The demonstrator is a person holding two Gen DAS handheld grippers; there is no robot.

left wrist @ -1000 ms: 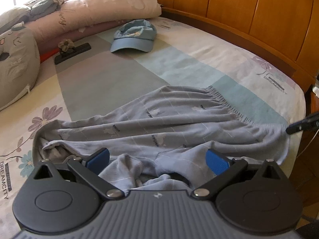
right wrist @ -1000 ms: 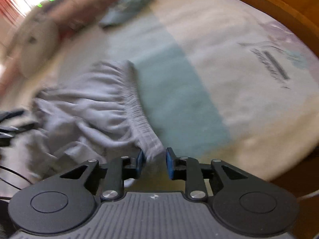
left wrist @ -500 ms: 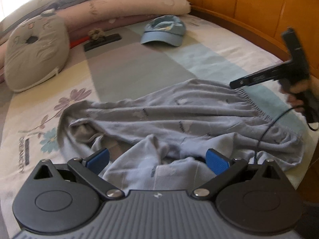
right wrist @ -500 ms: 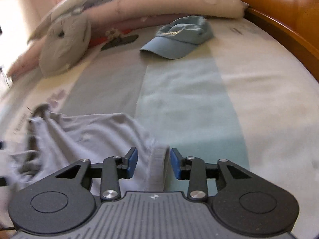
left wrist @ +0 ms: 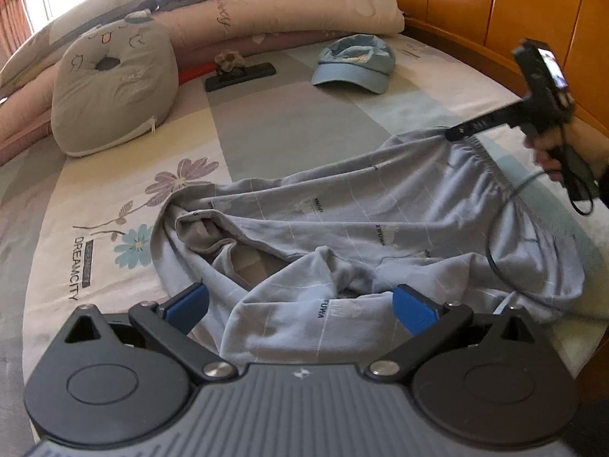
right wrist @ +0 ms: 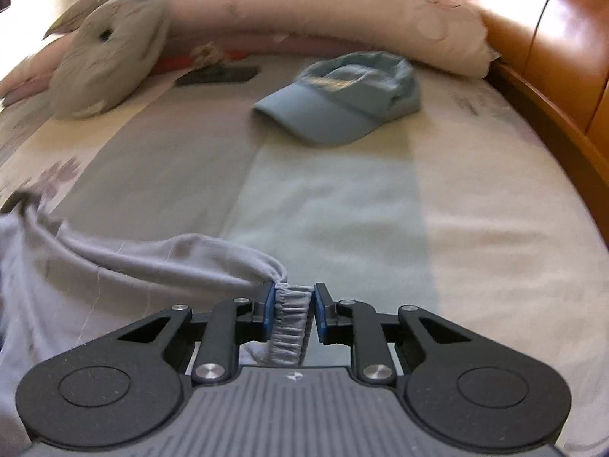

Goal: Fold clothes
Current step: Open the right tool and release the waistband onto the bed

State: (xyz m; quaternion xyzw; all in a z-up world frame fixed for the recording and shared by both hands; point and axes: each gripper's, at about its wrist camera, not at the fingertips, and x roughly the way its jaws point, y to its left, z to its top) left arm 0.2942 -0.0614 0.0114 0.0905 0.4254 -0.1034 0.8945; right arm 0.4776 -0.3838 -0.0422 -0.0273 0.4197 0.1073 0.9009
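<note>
Light grey-blue pyjama trousers [left wrist: 380, 221] lie crumpled on the bed, legs bunched toward me. My left gripper [left wrist: 300, 304] hovers wide open over a bunched leg; cloth lies between the blue pads without touching them. In the left wrist view my right gripper [left wrist: 455, 135] reaches in from the right, held by a hand [left wrist: 548, 152], its tip on the far end of the waistband. In the right wrist view the jaws of the right gripper [right wrist: 293, 308] are closing on the gathered elastic waistband [right wrist: 291, 320], which is pinched between the pads, and the trousers [right wrist: 114, 266] pull up toward them.
A blue cap [left wrist: 354, 64] lies on the sheet beyond the trousers. A grey pillow [left wrist: 114, 87], a long pink bolster [left wrist: 304, 7] and a black flat object [left wrist: 239, 76] sit at the back. The wooden headboard [left wrist: 475, 7] curves along the right. A cable [left wrist: 495, 228] crosses the trousers.
My right gripper swung along the waistband to its far end, rolled level, and its jaws narrowed onto the elastic, lifting it. The left gripper stayed wide open, shifting slightly.
</note>
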